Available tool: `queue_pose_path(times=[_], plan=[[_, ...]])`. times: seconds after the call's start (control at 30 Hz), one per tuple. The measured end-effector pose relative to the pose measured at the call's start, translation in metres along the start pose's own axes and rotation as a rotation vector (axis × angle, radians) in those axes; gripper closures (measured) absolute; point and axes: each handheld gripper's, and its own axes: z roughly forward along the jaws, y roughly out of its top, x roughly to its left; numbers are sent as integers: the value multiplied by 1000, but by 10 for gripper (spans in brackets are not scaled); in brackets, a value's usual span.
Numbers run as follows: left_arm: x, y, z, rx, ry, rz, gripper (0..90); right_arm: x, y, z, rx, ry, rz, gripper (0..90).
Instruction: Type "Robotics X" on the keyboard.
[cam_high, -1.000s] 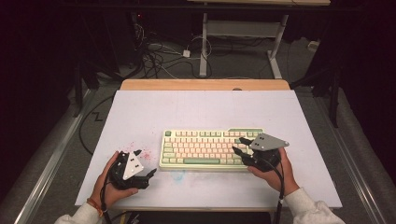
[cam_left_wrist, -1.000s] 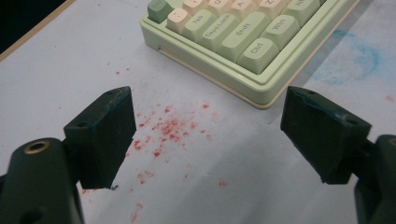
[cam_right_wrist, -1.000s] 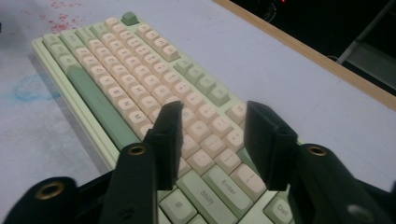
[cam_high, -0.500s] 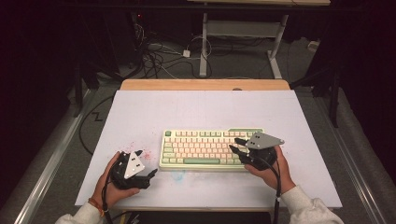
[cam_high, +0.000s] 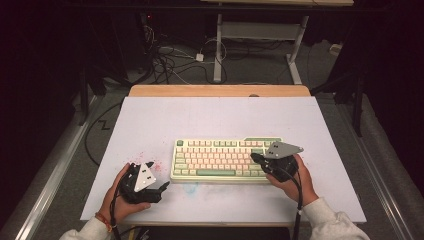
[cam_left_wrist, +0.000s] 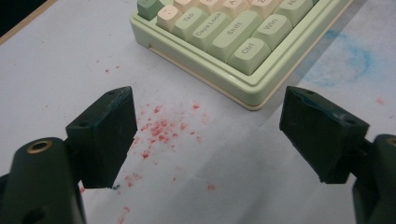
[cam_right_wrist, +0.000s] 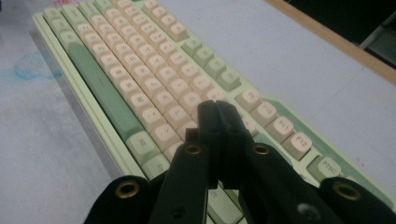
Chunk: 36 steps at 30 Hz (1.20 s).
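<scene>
A: What's the biggest thing here?

B: A pale lilac-grey flat table top (cam_high: 215, 120) with a wooden strip along its far edge. Red speckles (cam_left_wrist: 161, 128) and a faint blue smudge (cam_left_wrist: 348, 60) mark it near the person's side.

A: And on it?

B: A pale green rectangular plastic keyboard with cream and green keycaps (cam_high: 220, 160), lying flat at the middle of the near half, its long side facing the person.

A: The grippers?

B: The right gripper (cam_right_wrist: 217, 109) hangs over the keyboard's right end. Its black jaws have just been closing and now meet, with nothing between them; the tips sit above the cream keys, though I can't tell if they touch one.

A: The left?

B: The left gripper (cam_left_wrist: 205, 135) rests on the table just left of the keyboard, near its front corner, jaws spread wide over the red speckles, holding nothing.
</scene>
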Motion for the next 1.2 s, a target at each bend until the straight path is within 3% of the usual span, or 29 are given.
queue_pose_path(times=[0.23,0.47,0.57,0.67,0.73,0.83,0.97,1.2], plan=[[0,0,1,4,-5,0,189,-5,-16,9,83,7,3,900],[1,0,-1,5,-1,-6,215,-8,-24,15,123,2,7,900],[4,1,-5,10,19,-37,300,-9,-26,18,138,5,13,900],[7,3,-12,-3,8,-59,416,-9,-28,19,136,9,21,900],[11,5,-17,-36,-24,-80,508,-8,-28,18,133,7,20,900],[13,8,-22,-35,-57,-105,706,-8,-29,18,129,9,22,900],[15,14,-26,-18,-76,-94,855,-7,-30,17,125,6,23,900],[19,29,-28,-2,-114,-91,877,-6,-31,17,116,1,26,900]])
